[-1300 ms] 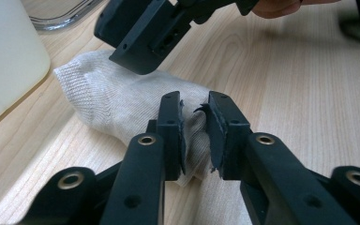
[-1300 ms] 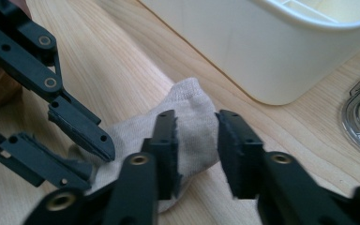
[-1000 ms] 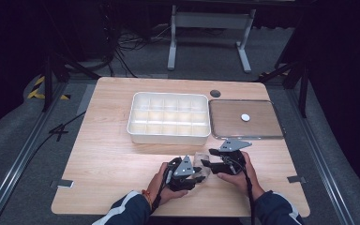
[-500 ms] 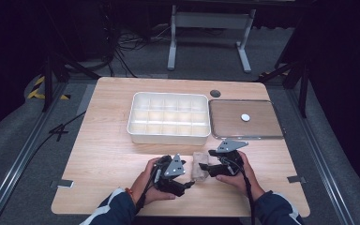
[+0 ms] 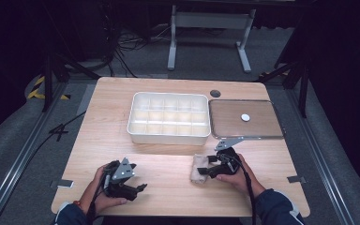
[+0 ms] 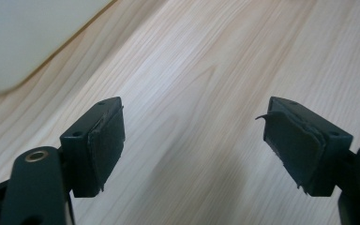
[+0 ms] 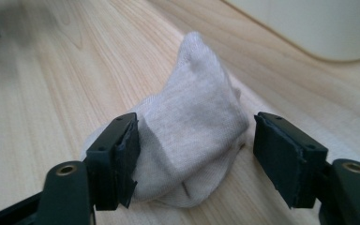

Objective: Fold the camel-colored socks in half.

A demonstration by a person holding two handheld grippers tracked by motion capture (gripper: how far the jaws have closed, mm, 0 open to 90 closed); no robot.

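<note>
A beige sock (image 5: 198,169) lies bunched on the wooden table (image 5: 168,159), right of the middle near the front. My right gripper (image 5: 207,168) is at its right side. In the right gripper view the sock (image 7: 192,126) sits between that gripper's (image 7: 197,129) jaws. The left pad touches the cloth and the right pad stands off it by a small gap. These jaws have just closed a little. My left gripper (image 5: 140,187) is well to the left near the front edge. Its (image 6: 194,110) jaws have just opened wider, over bare wood.
A white compartment tray (image 5: 168,136) stands behind the sock at mid-table. To its right lies a brown metal-rimmed tray (image 5: 262,126) with a small white disc (image 5: 245,117) on it. A dark round spot (image 5: 215,93) is near the table's far edge.
My left gripper let go of the sock and moved left, away from it, its jaws now wide. The right gripper stayed at the sock, which has settled flatter on the table.
</note>
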